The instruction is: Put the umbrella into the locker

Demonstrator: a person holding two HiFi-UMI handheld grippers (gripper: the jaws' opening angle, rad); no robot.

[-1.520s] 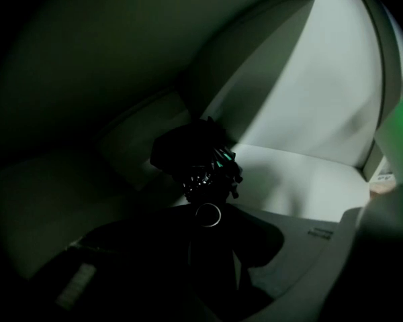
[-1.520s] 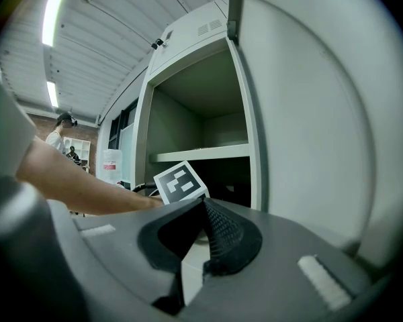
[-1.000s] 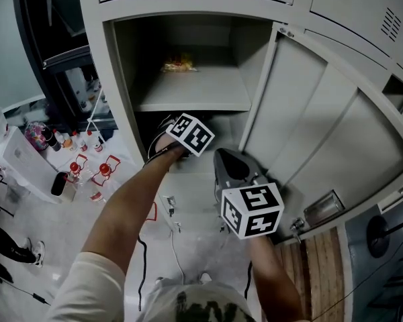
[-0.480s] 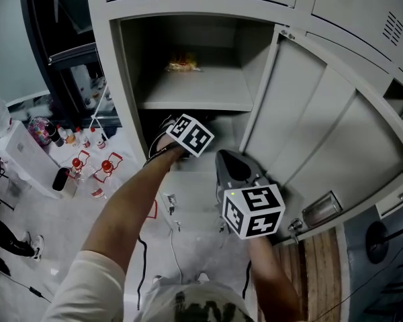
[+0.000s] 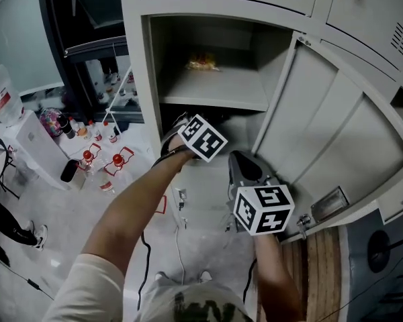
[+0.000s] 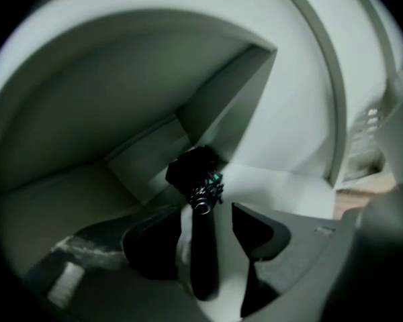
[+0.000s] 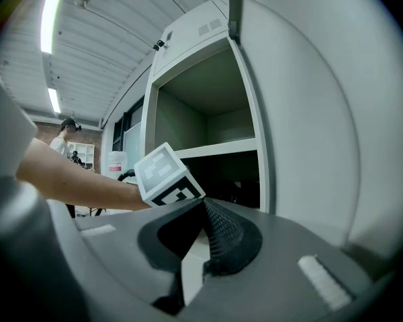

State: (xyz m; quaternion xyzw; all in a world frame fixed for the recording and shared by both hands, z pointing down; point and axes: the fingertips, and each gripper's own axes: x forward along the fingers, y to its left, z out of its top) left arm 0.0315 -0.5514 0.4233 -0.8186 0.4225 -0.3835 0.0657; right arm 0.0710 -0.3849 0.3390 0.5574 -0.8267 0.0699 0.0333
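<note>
Open locker [image 5: 148,79], lower compartment under the shelf [image 5: 215,89].

- Umbrella [image 6: 191,170]: black, folded, lying on the floor of the lower compartment. Its bundled end sits toward the back corner and its handle points at the front edge.
- Left gripper [image 6: 208,210]: reaching into that compartment. Its jaws have just been opening and now stand wide. The handle lies between them, but a pale gap shows on either side of it, so the umbrella is released and rests on the locker floor alone.
- Right gripper [image 7: 203,206]: outside the locker, beside the open door [image 5: 329,133]. Jaw tips are pinched together on nothing.

Step in hand, as I judge it: letting go and backing out. To do it well:
- Keep the jaws at full spread.
- Draw straight back along the line of the handle, so neither pad drags the umbrella toward the front edge.
- Stay below the underside of the shelf.
- Check that the umbrella lies wholly inside the front edge before anything is done with the door.

Count:
- one umbrella
- one open locker, with one shelf and one door
- one yellowish packet [image 5: 203,63] at the back of the shelf, contents unclear
- two grippers
</note>
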